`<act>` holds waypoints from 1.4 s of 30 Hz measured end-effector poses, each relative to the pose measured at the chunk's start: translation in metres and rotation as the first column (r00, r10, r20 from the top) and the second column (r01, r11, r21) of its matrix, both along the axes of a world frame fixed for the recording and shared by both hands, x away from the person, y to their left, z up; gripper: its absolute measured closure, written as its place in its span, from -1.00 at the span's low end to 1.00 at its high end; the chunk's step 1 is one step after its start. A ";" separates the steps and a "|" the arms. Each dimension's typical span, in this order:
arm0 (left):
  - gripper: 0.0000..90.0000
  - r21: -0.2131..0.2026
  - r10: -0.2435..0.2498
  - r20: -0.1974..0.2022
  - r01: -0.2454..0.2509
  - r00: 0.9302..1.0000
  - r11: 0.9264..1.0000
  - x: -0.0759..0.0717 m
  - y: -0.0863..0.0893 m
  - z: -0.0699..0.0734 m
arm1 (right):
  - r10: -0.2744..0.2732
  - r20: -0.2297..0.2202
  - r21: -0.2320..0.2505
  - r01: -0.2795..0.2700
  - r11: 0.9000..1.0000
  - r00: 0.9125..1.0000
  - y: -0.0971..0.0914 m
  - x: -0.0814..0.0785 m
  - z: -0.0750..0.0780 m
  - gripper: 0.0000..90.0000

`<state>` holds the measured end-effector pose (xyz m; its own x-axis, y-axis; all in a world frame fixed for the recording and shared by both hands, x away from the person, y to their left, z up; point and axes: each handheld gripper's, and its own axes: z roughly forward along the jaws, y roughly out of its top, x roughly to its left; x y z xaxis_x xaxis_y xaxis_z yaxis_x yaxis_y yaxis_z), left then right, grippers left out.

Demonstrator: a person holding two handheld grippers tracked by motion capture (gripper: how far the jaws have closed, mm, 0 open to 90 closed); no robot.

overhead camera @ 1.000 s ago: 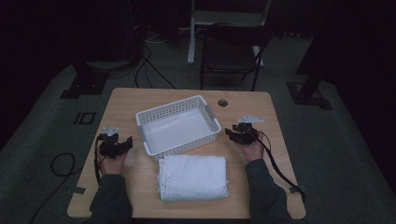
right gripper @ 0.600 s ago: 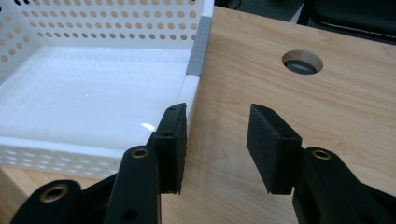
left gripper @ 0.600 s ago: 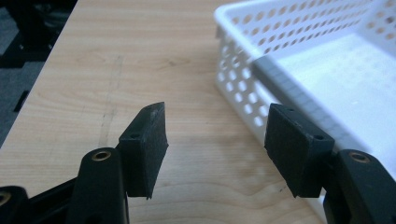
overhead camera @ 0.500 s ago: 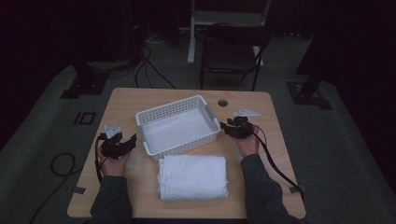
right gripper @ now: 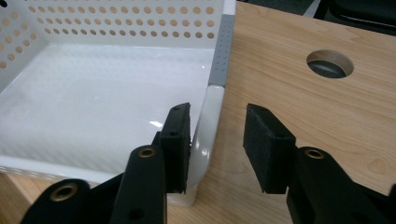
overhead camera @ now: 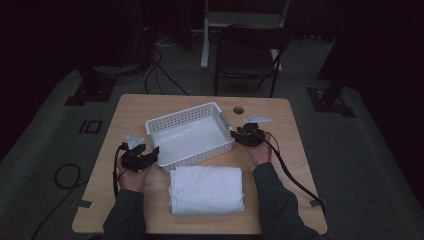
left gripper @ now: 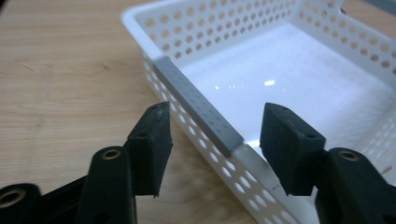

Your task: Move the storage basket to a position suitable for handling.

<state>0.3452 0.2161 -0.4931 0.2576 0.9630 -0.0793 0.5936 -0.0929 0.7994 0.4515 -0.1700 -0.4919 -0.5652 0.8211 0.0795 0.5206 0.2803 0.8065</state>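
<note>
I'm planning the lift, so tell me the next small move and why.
Probably shut both grippers: the left gripper and right gripper each stand open astride the white basket's rim, jaws either side of the wall, not yet clamped.

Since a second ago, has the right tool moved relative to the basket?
Yes. The right tool has moved left across the table to the basket's right-hand rim, closing the gap that separated them, and its open jaws now straddle that wall.

Table: I see a light wooden table (overhead camera: 280,125), cable hole (overhead camera: 238,109) near its far edge.
Basket: white perforated basket (overhead camera: 187,120), mid-table.
Towel: folded white towel (overhead camera: 207,190), just nearside of basket.
</note>
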 end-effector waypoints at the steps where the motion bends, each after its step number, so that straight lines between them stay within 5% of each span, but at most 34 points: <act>1: 0.03 0.005 -0.011 -0.019 0.012 1.000 1.000 0.001 -0.003 -0.003 | -0.001 -0.003 -0.001 0.001 1.000 1.000 0.001 0.001 0.000 0.40; 15: 0.26 0.013 -0.012 0.015 0.012 1.000 1.000 0.011 -0.004 -0.004 | 0.002 -0.030 -0.021 -0.003 1.000 1.000 0.009 0.005 -0.007 0.57; 22: 0.27 -0.013 -0.032 0.023 0.033 0.999 0.999 0.026 -0.007 -0.005 | -0.074 -0.022 -0.035 0.073 0.997 0.997 0.007 0.005 -0.006 0.63; 28: -0.01 -0.036 -0.055 0.050 0.056 0.997 0.998 0.004 -0.014 0.007 | -0.143 -0.012 -0.063 0.142 0.988 0.990 0.002 0.004 -0.006 0.74; 34: -0.10 -0.015 -0.088 0.026 0.089 0.996 0.996 -0.016 -0.024 0.007 | -0.140 -0.016 -0.064 0.138 0.988 0.990 0.001 0.002 -0.006 0.71; 37: -0.14 -0.010 -0.116 0.019 0.117 0.993 0.993 -0.027 -0.027 0.008 | -0.131 -0.031 -0.024 0.131 0.991 0.991 -0.005 0.001 -0.008 0.62; 42: -0.17 -0.028 -0.164 0.002 0.164 0.986 0.986 -0.042 -0.030 0.006 | -0.131 -0.036 -0.025 0.130 0.991 0.991 -0.008 0.001 -0.008 0.57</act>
